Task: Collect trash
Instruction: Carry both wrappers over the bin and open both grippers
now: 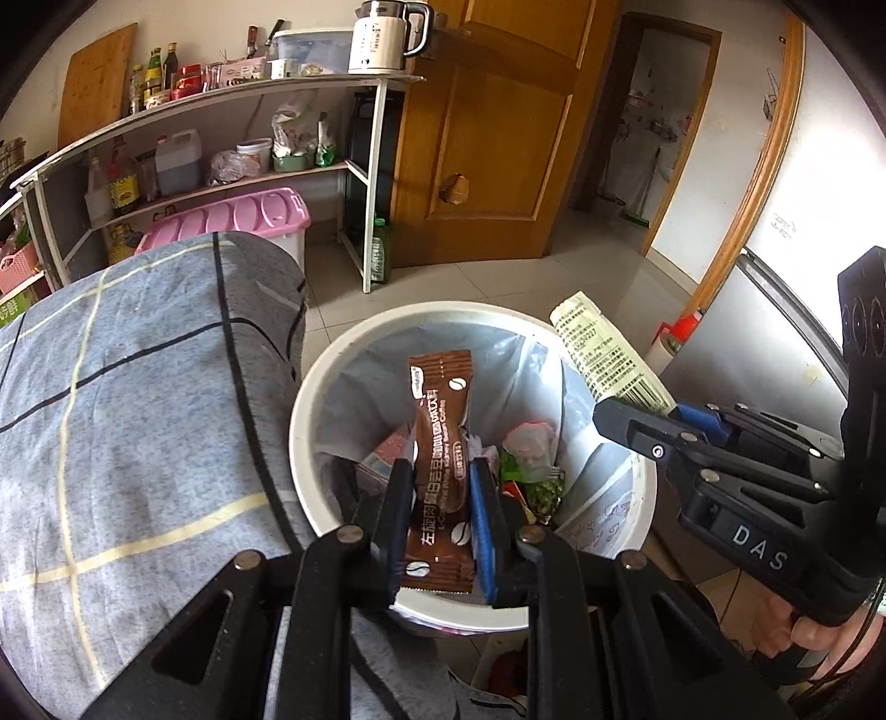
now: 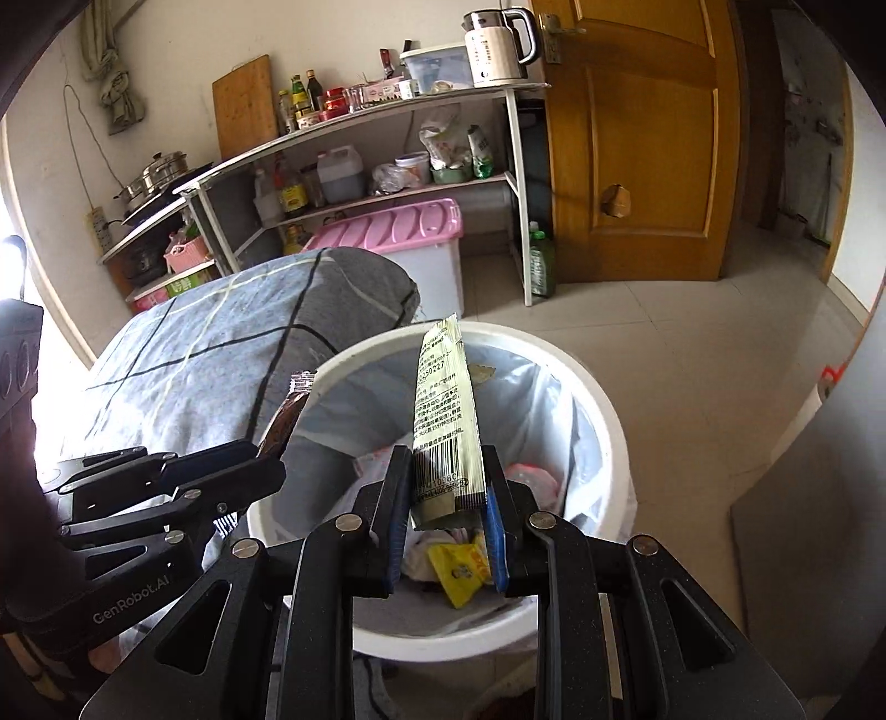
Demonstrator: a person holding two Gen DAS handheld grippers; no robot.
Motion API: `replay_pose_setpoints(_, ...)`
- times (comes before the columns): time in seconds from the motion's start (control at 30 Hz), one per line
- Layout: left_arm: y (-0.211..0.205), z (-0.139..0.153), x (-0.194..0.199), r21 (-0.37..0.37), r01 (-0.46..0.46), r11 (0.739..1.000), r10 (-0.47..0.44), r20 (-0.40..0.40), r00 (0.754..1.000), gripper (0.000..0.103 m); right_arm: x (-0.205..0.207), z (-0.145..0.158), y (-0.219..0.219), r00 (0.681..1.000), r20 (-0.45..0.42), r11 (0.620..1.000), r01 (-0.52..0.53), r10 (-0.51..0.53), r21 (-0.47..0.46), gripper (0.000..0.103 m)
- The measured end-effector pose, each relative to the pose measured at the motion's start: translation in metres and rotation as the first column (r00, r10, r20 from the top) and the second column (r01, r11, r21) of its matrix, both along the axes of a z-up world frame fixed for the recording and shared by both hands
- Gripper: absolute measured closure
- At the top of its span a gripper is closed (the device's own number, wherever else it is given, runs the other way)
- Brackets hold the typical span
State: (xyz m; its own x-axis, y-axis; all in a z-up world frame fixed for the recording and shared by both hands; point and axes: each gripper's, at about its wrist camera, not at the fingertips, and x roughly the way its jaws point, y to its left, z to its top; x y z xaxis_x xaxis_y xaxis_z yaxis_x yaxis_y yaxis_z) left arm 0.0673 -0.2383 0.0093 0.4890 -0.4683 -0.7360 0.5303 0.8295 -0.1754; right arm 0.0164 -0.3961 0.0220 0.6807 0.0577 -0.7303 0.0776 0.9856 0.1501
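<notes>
Both-handed, the left tool (image 1: pixel 437 498) is clamped on a brown foil coffee sachet (image 1: pixel 441 443) and the right tool (image 2: pixel 446 498) on a pale green printed sachet (image 2: pixel 443 410), each held above the white round lined trash bin (image 2: pixel 598 421) beside the grey checked cloth (image 1: pixel 138 387).

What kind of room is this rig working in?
Most likely a home kitchen or pantry corner: a white open shelf rack of sauce bottles, a white electric kettle on top, a steel steamer pot on a stove.
</notes>
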Motion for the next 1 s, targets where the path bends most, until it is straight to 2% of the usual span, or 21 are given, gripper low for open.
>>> replay_pose_setpoints(0.27,-0.022,-0.027,0.002,0.044,0.021,0.999,-0.018,-0.073,0.997,0.081,0.002,-0.026,-0.013,0.997,-0.077,1.000,0.019,-0.020,-0.009,0.079)
replay_pose_setpoints(0.73,-0.029,-0.032,0.004,0.071,0.038,0.997,-0.032,-0.088,0.996,0.079,0.016,-0.045,-0.018,0.989,-0.142,0.998,0.041,-0.046,-0.038,0.078)
replay_pose_setpoints(0.77,-0.028,-0.033,0.004,0.070,0.036,0.997,-0.030,-0.093,0.995,0.077,0.016,-0.046,-0.018,0.988,-0.144,0.998,0.045,-0.051,-0.043,0.077)
replay_pose_setpoints(0.83,-0.029,-0.033,0.003,0.077,0.032,0.997,-0.025,-0.091,0.996,0.067,0.015,-0.046,-0.020,0.988,-0.145,0.998,0.049,-0.054,-0.037,0.076)
replay_pose_setpoints(0.87,-0.028,-0.033,0.003,0.078,0.027,0.997,-0.020,-0.091,0.996,0.059,0.014,-0.046,-0.021,0.988,-0.142,0.998,0.052,-0.057,-0.032,0.074)
replay_pose_setpoints(1.0,-0.028,-0.030,0.001,0.076,0.022,0.997,-0.016,-0.082,0.996,0.057,0.010,-0.044,-0.024,0.989,-0.130,0.998,0.065,-0.067,-0.020,0.065)
